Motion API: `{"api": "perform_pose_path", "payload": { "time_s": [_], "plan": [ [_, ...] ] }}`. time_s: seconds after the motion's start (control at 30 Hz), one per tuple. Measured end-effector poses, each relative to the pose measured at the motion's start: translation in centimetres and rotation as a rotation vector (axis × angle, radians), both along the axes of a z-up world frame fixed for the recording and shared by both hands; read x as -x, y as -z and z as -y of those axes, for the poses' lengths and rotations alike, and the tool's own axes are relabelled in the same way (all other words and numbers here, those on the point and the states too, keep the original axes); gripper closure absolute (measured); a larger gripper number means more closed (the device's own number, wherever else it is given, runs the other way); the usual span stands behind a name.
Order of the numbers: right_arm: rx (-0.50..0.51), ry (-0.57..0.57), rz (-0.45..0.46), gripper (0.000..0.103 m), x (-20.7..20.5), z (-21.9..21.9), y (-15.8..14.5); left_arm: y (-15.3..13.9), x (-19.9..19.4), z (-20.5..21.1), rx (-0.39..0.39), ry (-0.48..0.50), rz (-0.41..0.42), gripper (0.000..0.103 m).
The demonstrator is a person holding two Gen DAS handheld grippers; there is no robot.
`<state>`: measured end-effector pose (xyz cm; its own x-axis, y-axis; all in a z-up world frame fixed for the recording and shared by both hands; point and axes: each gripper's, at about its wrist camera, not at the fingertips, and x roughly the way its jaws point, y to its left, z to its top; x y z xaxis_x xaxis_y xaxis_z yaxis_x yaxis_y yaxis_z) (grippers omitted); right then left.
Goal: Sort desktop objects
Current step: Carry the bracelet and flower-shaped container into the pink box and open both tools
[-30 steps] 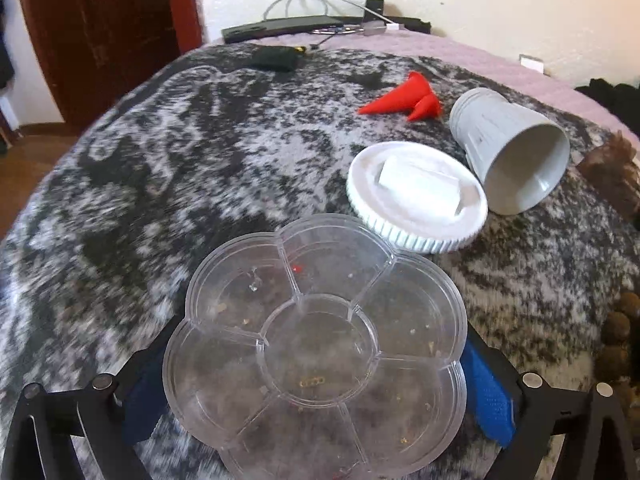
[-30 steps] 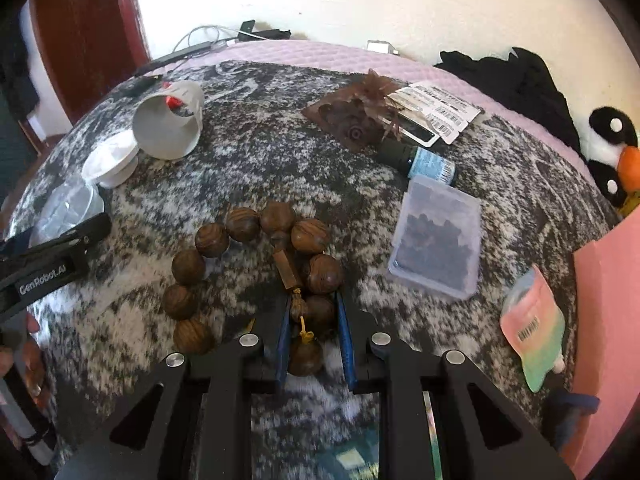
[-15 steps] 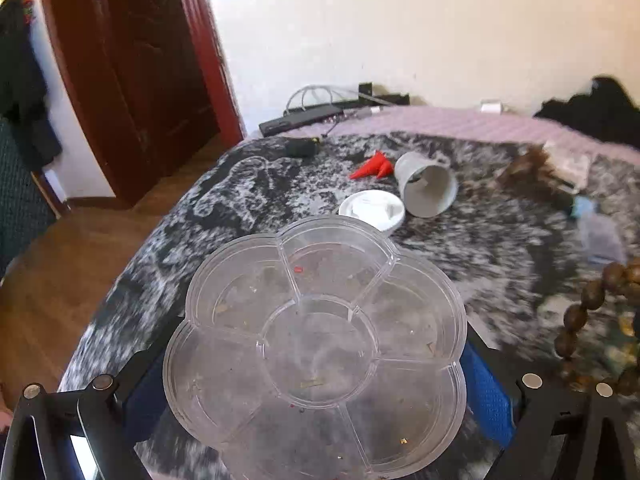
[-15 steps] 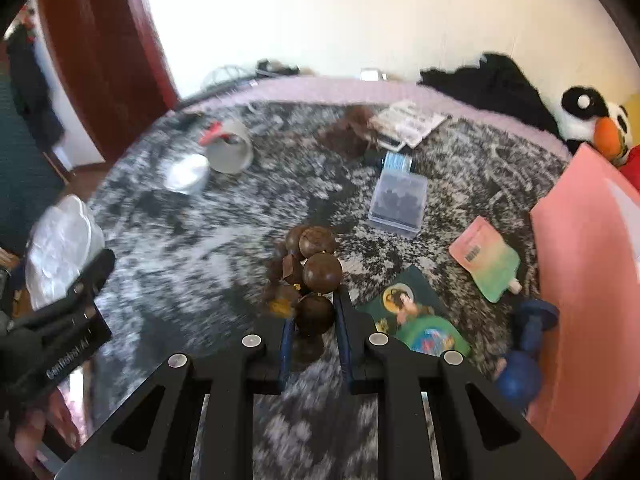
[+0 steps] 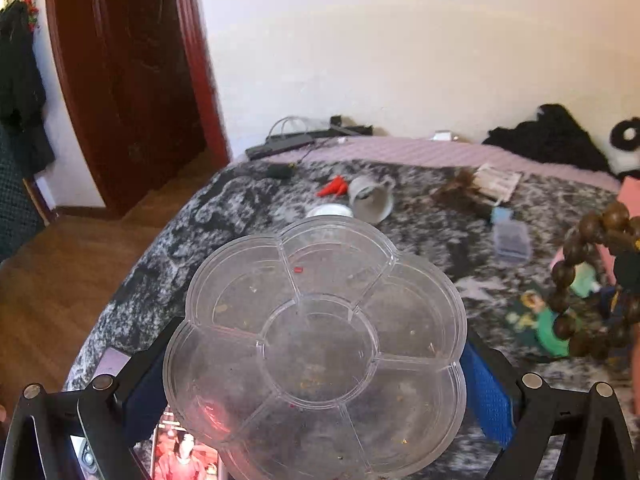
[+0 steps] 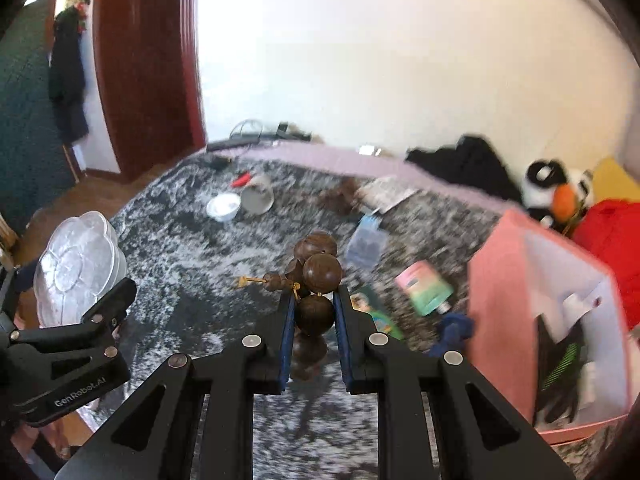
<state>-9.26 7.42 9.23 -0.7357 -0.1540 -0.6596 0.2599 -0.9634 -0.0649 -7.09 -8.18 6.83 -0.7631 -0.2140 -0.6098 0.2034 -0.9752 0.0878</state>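
Note:
A clear flower-shaped compartment tray (image 5: 316,332) sits in my left gripper (image 5: 316,364), whose blue pads (image 5: 486,392) press on its two sides; it is held in the air above the grey mottled blanket (image 5: 224,216). My right gripper (image 6: 314,318) is shut on a wooden bead bracelet (image 6: 322,274), with one bead clamped between the blue pads and the others bunched above and below. In the left wrist view the bracelet (image 5: 592,228) hangs at the right edge. The right wrist view shows the tray (image 6: 76,264) at far left.
An open pink box (image 6: 496,280) with items inside stands at the right. On the blanket lie a grey cup on its side (image 5: 372,200), a white lid (image 5: 330,211), red cones (image 5: 332,188), a small clear box (image 5: 512,240), a green pouch (image 6: 424,288) and a picture card (image 6: 376,316). Wooden floor lies left.
Both grippers have risen and drawn back from the blanket. The bracelet has come off the blanket in the right gripper. The tray stays in the left gripper.

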Motion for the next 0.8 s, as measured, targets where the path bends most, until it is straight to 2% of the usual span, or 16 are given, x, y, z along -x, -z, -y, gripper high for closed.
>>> {"api": "perform_pose_path", "payload": {
  "time_s": [0.17,0.5,0.63,0.8],
  "plan": [
    [0.005,0.046,-0.086,0.083,-1.8,-3.4,-2.9,-2.1,-0.4,-4.4,0.031,0.065,-0.022,0.003],
    [0.069,0.245,-0.281,0.083,-5.1,-14.8,-9.4,-7.8,0.0,-18.5,0.076,0.288,-0.107,0.003],
    [0.078,0.316,-0.311,0.083,-5.7,-19.6,-10.3,-8.8,0.3,-25.1,0.123,0.386,-0.124,0.003],
    [0.067,0.433,-0.307,0.083,-5.5,-26.0,-9.8,-8.0,1.3,-31.9,0.131,0.493,-0.114,0.003]
  ]
}}
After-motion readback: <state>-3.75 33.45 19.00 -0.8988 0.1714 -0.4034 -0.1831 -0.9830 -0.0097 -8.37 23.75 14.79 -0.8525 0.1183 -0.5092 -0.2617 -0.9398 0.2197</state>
